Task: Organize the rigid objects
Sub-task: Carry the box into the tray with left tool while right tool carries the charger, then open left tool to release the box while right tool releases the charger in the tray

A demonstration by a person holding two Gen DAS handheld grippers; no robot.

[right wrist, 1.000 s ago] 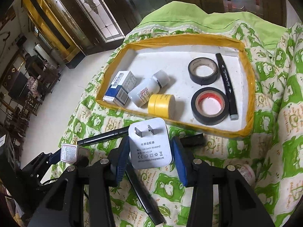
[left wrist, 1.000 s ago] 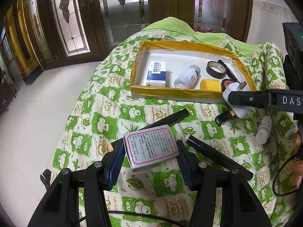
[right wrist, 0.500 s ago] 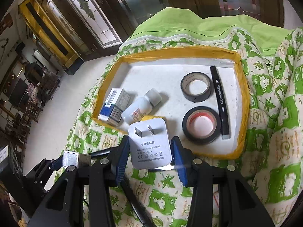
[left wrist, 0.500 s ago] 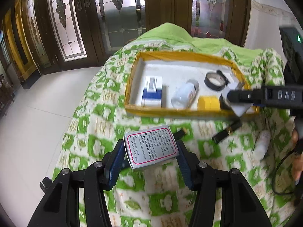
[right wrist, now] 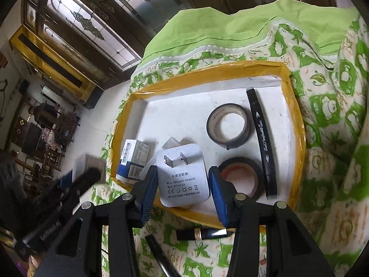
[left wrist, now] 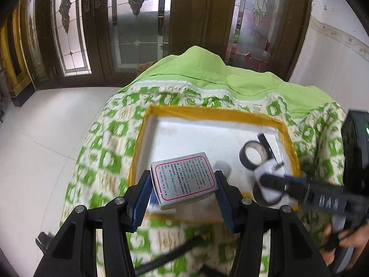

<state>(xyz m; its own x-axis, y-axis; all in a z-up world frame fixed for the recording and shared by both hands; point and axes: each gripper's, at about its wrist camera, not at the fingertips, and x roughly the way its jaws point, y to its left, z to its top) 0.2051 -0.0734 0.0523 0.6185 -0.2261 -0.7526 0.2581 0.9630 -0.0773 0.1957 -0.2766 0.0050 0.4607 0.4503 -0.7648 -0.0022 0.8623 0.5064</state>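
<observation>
Both grippers have travelled forward since a sec ago: they were over the green-checked cloth w/ the tray well ahead, now each hangs over the tray's near edge.

Largest first. Yellow-rimmed tray [right wrist: 297, 120] fills the middle of the right wrist view, white floor, sitting on the cloth [right wrist: 334, 138]. Inside: one black tape roll [right wrist: 228, 124] at 12 o'clock from the right gripper, a second w/ reddish core [right wrist: 239, 180] at 2 o'clock, a black marker [right wrist: 261, 133] along the tray's right wall, a blue-white carton [right wrist: 132, 159] at 10 o'clock.

Left gripper [left wrist: 183, 189] has its fingers clamped on a silver box w/ red-bordered label [left wrist: 184, 180], held above the tray's near-left part. Right gripper [right wrist: 182, 180] has its fingers pinched on a white plug adapter [right wrist: 182, 173], prongs pointing away, above the near-middle.

To do the step well, I'd judge: lower each item onto bare white floor, box toward 12 o'clock of the carton, adapter between carton and red-core roll, then part the fingers only once the item rests flat. Keep the two tools apart; they sit close.
</observation>
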